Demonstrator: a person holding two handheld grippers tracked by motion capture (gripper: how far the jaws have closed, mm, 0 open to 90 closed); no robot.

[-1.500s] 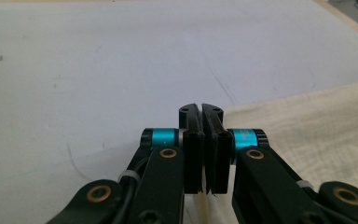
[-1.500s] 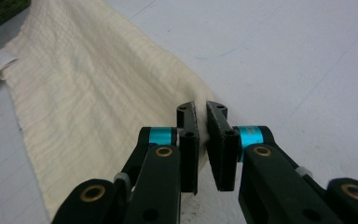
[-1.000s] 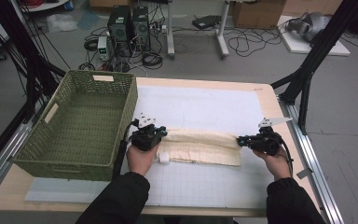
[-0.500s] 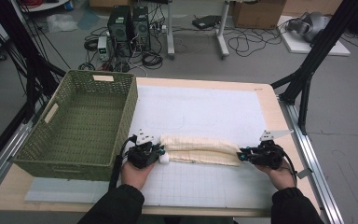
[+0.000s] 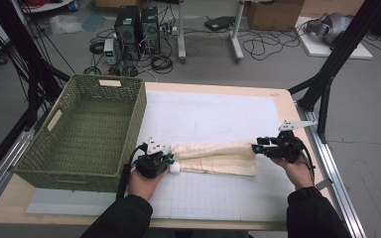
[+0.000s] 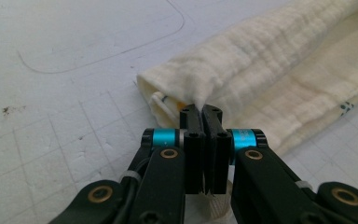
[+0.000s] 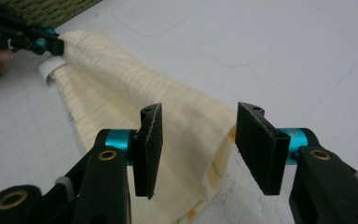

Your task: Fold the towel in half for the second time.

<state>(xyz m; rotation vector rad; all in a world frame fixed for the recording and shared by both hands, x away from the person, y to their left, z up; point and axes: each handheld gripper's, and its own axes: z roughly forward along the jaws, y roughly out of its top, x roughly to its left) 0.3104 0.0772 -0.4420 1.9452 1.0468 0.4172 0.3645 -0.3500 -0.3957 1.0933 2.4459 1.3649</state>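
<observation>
A: Where does the cream towel [image 5: 213, 157] lie?

B: Folded into a long strip on the white gridded surface [image 5: 218, 111], just beside the green wicker basket [image 5: 87, 131], its near end close to the basket's front corner and its length running away from the basket.

A: What state is the left hand-held gripper [image 5: 164, 159] in?

B: Its jaws are pressed together on a pinch of cloth at the towel end nearest the basket; the left gripper view [image 6: 204, 112] shows the fabric rising from between the pads.

A: And the right hand-held gripper [image 5: 256, 147]?

B: It sits at the towel end farthest from the basket. Its jaws have just been opening and stand about half apart; in the right gripper view [image 7: 196, 144] the towel's edge lies between the pads [image 7: 150, 144], with neither pad pressing on it.

A: Does the towel touch the basket?

B: The high view shows it close, but contact cannot be told.
</observation>
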